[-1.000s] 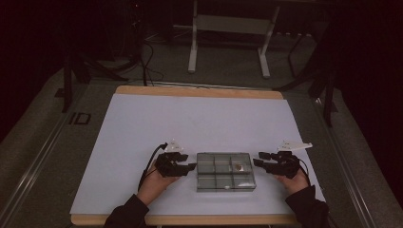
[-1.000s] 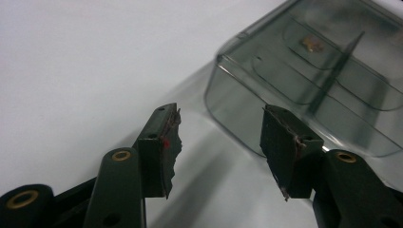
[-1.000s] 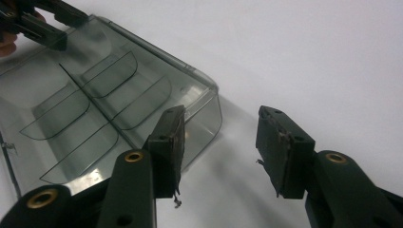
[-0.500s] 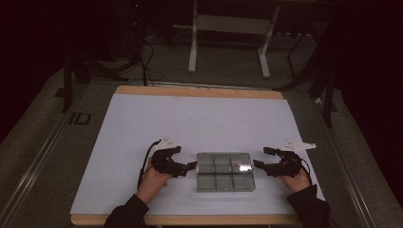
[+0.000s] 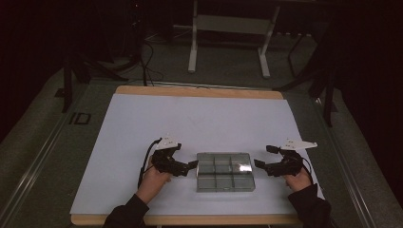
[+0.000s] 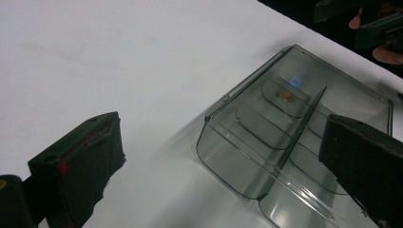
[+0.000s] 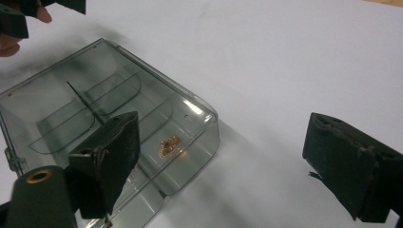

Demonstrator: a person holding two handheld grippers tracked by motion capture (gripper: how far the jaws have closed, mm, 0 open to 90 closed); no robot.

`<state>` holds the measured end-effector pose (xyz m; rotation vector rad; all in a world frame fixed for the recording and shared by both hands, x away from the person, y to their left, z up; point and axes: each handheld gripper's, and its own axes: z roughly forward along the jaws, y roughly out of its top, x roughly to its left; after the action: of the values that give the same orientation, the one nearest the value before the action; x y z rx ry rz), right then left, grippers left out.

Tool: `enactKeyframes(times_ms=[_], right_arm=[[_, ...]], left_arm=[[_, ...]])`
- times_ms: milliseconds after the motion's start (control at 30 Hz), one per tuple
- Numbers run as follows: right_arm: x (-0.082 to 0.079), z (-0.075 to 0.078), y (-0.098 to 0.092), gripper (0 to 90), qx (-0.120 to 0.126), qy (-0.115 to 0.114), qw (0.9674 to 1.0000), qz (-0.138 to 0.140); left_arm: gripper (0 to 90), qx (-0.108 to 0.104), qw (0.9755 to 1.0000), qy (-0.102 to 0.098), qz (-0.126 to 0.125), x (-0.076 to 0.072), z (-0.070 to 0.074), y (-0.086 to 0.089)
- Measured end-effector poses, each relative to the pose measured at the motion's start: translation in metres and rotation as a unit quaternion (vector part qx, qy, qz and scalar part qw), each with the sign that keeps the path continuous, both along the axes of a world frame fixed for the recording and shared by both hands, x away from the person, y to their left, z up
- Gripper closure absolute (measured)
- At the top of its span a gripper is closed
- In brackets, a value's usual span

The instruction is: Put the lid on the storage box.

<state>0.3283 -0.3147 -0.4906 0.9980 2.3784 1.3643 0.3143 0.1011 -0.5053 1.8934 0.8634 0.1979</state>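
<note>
A smoky clear plastic box (image 5: 225,171) with several compartments lies flat on the white table near the front edge. A small gold piece (image 7: 170,145) sits in one compartment, also seen in the left gripper view as a gold piece (image 6: 286,96). My left gripper (image 5: 192,165) is at the box's left end, its jaws wide apart after just opening. The box corner (image 6: 247,156) lies ahead of them, untouched. My right gripper (image 5: 258,164) is at the box's right end, its jaws just opened too, with the box wall (image 7: 199,137) beside its left pad (image 7: 111,152).
The white table top (image 5: 190,118) has a wooden rim at its far and near edges. Behind it on the dark floor stand a metal frame (image 5: 228,28) and cables (image 5: 147,57). A hand holds each gripper from the near edge.
Both grippers' jaws have spread wide at the box's two ends. The right gripper has drawn slightly away to the right. The box has stayed in place.
</note>
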Motion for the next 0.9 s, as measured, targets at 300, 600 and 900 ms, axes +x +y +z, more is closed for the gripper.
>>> enactKeyframes(times_ms=[300, 600, 900], right_arm=[[-0.002, -0.004, -0.005, 12.1, -0.007, -0.004, 0.9999, -0.010], [-0.008, -0.011, -0.018, 12.4, -0.021, -0.026, 0.9985, -0.043], [-0.014, -0.020, -0.028, 12.4, -0.031, -0.034, 0.9969, -0.065]], left_arm=[[1.4, 0.003, 1.0000, 0.000, -0.002, -0.003, -0.004, 0.007], [1.5, 0.011, 0.9999, 0.000, 0.004, -0.007, -0.009, 0.016], [1.5, 0.014, 0.9995, 0.002, 0.027, -0.012, -0.016, 0.033]])
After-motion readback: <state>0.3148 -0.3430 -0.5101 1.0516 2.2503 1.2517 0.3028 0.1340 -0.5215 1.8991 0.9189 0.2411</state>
